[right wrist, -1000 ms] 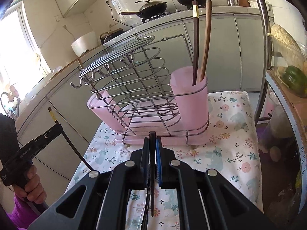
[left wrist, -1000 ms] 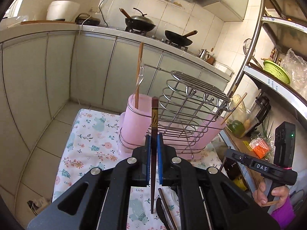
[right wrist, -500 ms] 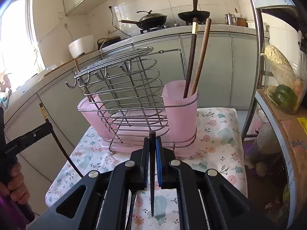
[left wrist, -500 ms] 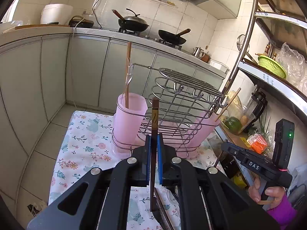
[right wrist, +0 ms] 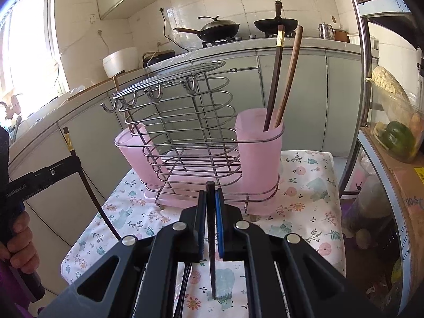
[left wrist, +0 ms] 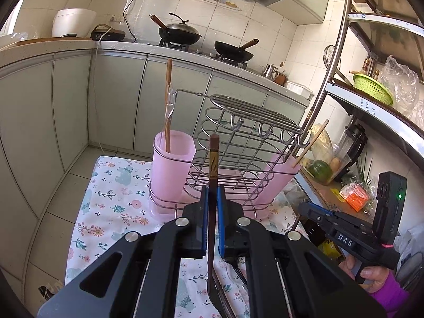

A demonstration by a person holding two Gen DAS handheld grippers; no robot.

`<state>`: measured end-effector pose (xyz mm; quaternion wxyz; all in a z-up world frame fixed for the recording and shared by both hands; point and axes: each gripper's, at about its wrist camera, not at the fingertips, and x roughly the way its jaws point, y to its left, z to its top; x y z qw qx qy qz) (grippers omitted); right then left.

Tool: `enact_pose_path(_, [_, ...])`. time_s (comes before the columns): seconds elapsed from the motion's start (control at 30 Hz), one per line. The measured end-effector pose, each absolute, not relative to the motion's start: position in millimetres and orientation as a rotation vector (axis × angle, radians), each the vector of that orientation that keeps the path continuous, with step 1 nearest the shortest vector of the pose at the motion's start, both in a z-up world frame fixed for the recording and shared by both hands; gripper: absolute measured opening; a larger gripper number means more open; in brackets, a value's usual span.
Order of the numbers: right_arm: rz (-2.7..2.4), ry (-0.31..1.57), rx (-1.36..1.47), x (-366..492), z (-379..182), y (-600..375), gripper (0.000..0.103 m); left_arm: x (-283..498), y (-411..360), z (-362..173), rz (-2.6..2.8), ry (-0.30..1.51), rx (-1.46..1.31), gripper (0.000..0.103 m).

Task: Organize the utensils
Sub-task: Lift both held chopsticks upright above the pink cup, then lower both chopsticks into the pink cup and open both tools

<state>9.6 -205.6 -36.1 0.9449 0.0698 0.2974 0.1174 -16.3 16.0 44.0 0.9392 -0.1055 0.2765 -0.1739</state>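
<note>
A wire utensil rack [left wrist: 238, 145] with pink plastic cups stands on a floral cloth [left wrist: 111, 198]. My left gripper [left wrist: 212, 198] is shut on a dark chopstick [left wrist: 213, 164] held upright in front of the rack. One pink cup [left wrist: 172, 164] holds a brown chopstick [left wrist: 167, 100]. My right gripper [right wrist: 210, 201] is shut on another dark chopstick [right wrist: 210, 225], on the rack's other side [right wrist: 185, 132]. Its nearest pink cup [right wrist: 259, 153] holds two chopsticks [right wrist: 281, 79]. Each gripper shows in the other's view, my left one [right wrist: 66, 164] and my right one [left wrist: 312, 209].
More utensils lie on the cloth under the left gripper [left wrist: 220, 299]. A metal shelf post [right wrist: 357, 79] and shelves with food stand right of the table. Kitchen cabinets [left wrist: 66, 100] with woks on the stove [left wrist: 180, 33] are behind.
Both grippers have drawn back a little from the rack and risen, each still holding its chopstick. The rack looks smaller and lower in both views.
</note>
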Motion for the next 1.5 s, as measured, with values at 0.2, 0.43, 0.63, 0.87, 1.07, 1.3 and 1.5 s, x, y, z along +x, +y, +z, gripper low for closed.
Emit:
enact_pose_path(0.2, [0.262,0.599,0.146,8,-36,-206,0.007,-16,8,45,-0.351,0.567,-0.192,0.005])
enact_pose_path(0.43, [0.281,0.598,0.193,8,-32,-216,0.006,-16,8,54,-0.343,0.541,-0.195,0.005])
enact_pose_path(0.63, [0.266,0.571,0.241,9,-17,-233,0.006,-16,14,68,-0.33,0.505,-0.196,0.005])
enact_pose_path(0.87, [0.242,0.491,0.292,16,24,-262,0.006,-8,27,97,-0.309,0.462,-0.214,0.005])
enact_pose_path(1.07, [0.208,0.365,0.265,20,75,-273,0.006,1,41,144,-0.323,0.365,-0.256,0.005])
enact_pose_path(1.3, [0.164,0.207,0.214,21,130,-279,0.006,9,48,196,-0.293,0.214,-0.24,0.005])
enact_pose_path(1.5, [0.123,0.205,0.207,41,127,-284,0.006,29,43,201,-0.219,0.145,-0.176,0.005])
